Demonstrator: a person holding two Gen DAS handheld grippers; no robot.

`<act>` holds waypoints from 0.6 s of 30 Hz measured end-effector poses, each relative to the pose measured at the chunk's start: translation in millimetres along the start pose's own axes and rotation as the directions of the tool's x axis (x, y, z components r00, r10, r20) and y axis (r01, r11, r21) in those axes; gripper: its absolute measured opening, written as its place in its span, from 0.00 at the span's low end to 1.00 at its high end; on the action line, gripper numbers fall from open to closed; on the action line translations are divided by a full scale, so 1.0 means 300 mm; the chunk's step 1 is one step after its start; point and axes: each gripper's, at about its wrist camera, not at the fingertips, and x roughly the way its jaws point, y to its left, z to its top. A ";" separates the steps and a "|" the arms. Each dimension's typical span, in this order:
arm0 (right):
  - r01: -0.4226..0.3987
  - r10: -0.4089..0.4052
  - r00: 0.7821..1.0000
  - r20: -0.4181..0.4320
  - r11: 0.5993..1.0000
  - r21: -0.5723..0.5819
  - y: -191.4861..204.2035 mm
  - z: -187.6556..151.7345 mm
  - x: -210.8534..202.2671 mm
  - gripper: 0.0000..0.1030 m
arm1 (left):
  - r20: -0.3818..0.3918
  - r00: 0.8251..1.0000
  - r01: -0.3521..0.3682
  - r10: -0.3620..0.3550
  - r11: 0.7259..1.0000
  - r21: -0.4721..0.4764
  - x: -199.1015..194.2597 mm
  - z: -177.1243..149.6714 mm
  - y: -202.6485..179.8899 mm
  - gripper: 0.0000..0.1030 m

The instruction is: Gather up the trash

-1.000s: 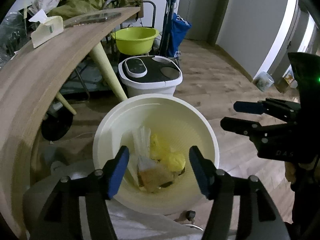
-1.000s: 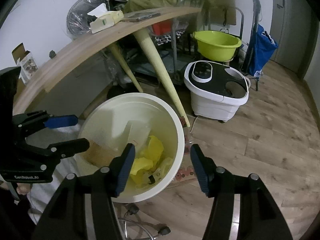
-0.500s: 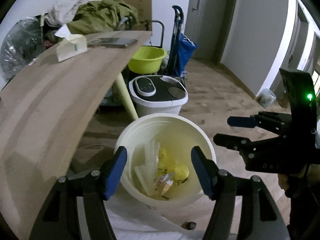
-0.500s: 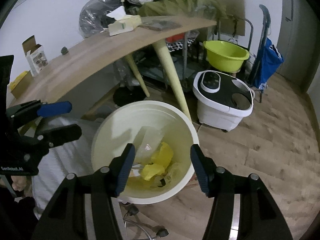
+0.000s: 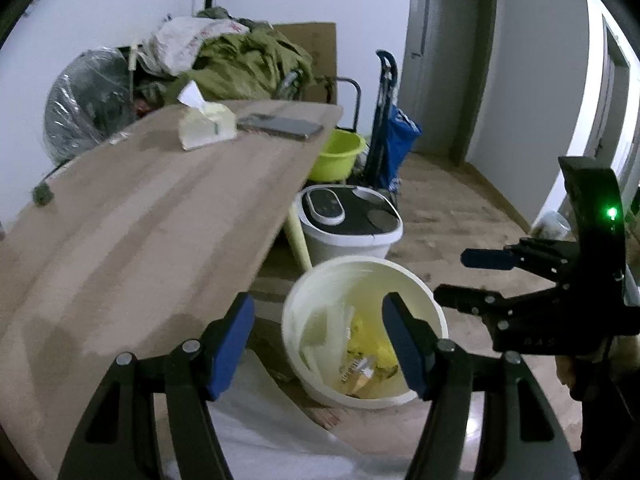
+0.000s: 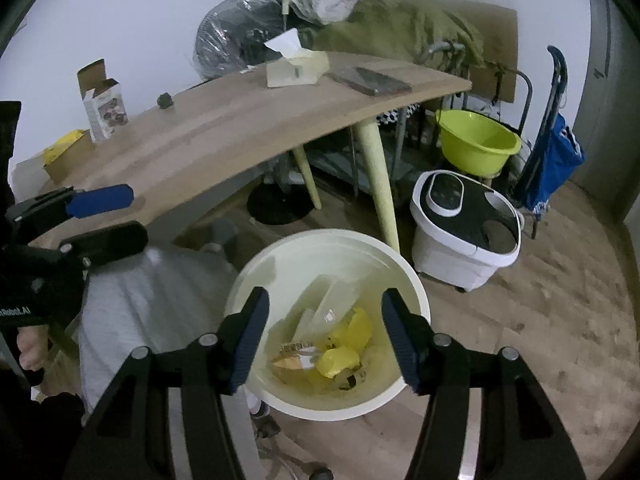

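A cream waste bin [image 5: 404, 270] stands on the floor beside the wooden table [image 5: 140, 240]. Yellow wrappers [image 5: 370, 346] and clear plastic lie inside it. My left gripper [image 5: 318, 312] hangs open above the bin and the table edge, with nothing between its fingers. In the right wrist view the bin [image 6: 332, 238] with its yellow wrappers [image 6: 340, 356] sits below my right gripper [image 6: 325, 304]. Its jaws are opening and hold nothing. Each gripper shows in the other's view: the right [image 5: 452, 276], the left [image 6: 134, 214]. A small dark scrap [image 6: 165, 101] lies on the table.
On the table lie a tissue box [image 6: 298, 66], a phone [image 6: 370, 80], an opened carton [image 6: 104, 104] and a yellow bag [image 6: 64, 146]. A white foot bath [image 6: 466, 232], green basin [image 6: 478, 144] and blue trolley [image 6: 554, 160] stand beyond the bin. A person's grey-clad lap [image 6: 152, 300] is beside it.
Both grippers have risen and drawn back from the bin, which now looks smaller and lower. More of the table top shows. The right jaws stand wider apart.
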 end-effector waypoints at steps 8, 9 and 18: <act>-0.027 0.029 0.999 0.040 0.998 -0.049 0.048 0.048 -0.033 0.66 | 0.050 0.994 -0.094 0.096 0.994 -0.059 -0.074 0.004 0.066 0.65; -0.031 0.033 0.998 0.046 0.998 -0.056 0.056 0.054 -0.038 0.66 | 0.056 0.993 -0.100 0.104 0.993 -0.066 -0.083 0.005 0.073 0.67; -0.063 0.073 0.994 0.085 0.992 -0.108 0.119 0.114 -0.073 0.76 | 0.141 0.972 -0.166 0.185 0.976 -0.140 -0.198 -0.002 0.129 0.91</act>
